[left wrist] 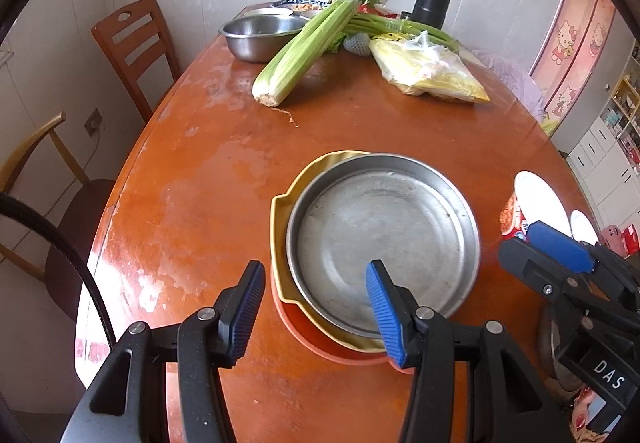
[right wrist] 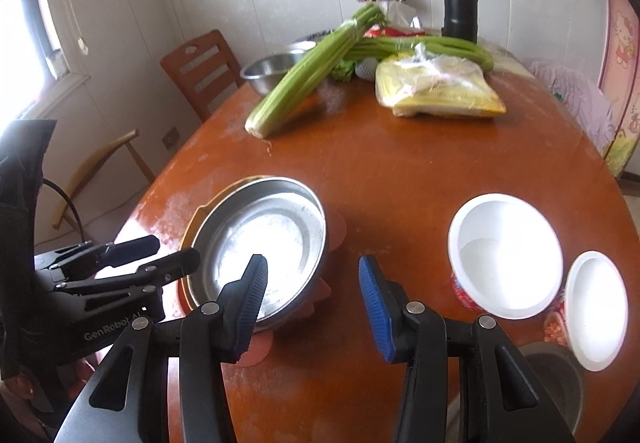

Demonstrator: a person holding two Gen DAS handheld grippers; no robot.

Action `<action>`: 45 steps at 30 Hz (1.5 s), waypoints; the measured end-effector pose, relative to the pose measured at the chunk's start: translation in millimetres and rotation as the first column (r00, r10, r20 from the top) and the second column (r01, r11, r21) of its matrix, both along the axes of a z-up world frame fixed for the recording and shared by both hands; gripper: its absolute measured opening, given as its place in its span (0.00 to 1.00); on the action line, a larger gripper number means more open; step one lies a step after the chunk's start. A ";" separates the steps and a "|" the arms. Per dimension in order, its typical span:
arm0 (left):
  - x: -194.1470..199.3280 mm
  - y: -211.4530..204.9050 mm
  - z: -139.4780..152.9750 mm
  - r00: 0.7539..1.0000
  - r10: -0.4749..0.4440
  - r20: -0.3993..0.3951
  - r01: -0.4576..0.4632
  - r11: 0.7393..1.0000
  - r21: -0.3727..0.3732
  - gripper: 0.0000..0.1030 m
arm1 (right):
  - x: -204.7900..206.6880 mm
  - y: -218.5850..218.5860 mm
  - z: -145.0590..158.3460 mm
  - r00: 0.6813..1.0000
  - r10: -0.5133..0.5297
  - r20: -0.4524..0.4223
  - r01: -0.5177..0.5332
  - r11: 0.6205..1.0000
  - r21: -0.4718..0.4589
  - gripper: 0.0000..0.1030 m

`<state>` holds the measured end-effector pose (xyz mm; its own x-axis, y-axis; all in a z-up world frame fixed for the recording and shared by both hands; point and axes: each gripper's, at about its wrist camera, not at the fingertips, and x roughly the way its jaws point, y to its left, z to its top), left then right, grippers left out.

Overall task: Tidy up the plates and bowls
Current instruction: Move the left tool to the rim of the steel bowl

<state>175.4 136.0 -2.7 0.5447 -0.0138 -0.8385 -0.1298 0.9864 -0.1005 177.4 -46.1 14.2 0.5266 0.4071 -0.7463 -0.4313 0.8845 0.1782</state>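
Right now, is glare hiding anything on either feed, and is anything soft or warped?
Right wrist view: window light blows out the metal pan's floor and both white bowls' interiors; the celery looks slightly soft. Left wrist view: the pan reads clearly, with glare only on the tabletop's near-left edge. Both: fisheye curves the table edge and walls.

"DAS" stands on the right hand-held gripper (left wrist: 560,243); "GenRobot" stands on the left hand-held gripper (right wrist: 160,257).

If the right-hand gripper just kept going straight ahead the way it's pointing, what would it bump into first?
Probably nothing soon. The right gripper, jaws open, points at bare orange-brown wooden table, between the round steel pan and the large white bowl. Farther on lies the yellow plastic bag, though depth is unclear.
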 end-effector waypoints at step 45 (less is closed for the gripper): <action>-20.9 -188.3 30.1 0.963 -0.256 0.079 0.252 0.966 0.058 0.51 | -47.0 -194.4 30.0 0.968 -0.216 0.130 0.216 0.976 0.016 0.49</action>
